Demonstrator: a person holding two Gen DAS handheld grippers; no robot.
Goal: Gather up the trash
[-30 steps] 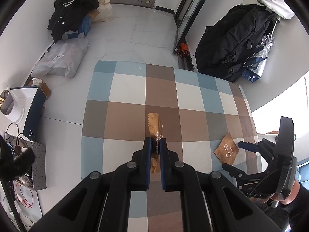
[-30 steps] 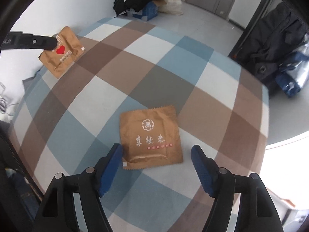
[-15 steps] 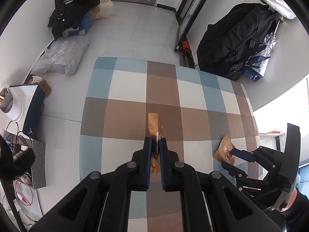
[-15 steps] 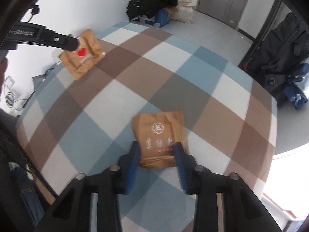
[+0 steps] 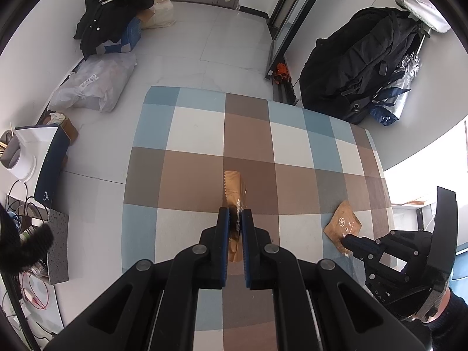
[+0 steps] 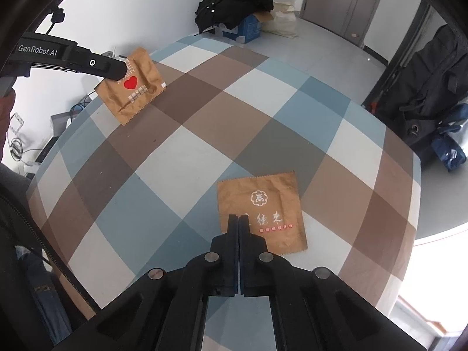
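Note:
A brown snack wrapper with a red heart (image 6: 137,87) hangs above the left side of the checked tablecloth (image 6: 204,134), and my left gripper (image 6: 117,71) is shut on its top corner. In the left wrist view that wrapper (image 5: 232,184) shows edge-on between the closed jaws of my left gripper (image 5: 235,213). A second brown wrapper with white characters (image 6: 263,201) lies on the cloth near the front right. My right gripper (image 6: 238,219) is shut on its near left part. From the left wrist, this wrapper (image 5: 343,225) looks tilted up at my right gripper (image 5: 346,238).
The table (image 5: 190,122) ends in a rounded far edge with tiled floor beyond. A black backpack (image 5: 359,67) leans at the right. A plastic bag (image 5: 93,84) and dark clothes on a box (image 5: 111,26) lie on the floor at the left. Cables (image 5: 20,193) run beside the table.
My right gripper's jaws went from wide apart on either side of the lettered wrapper to fully shut on it. The wrapper buckled, then shifted slightly. The left gripper with the heart wrapper stayed still.

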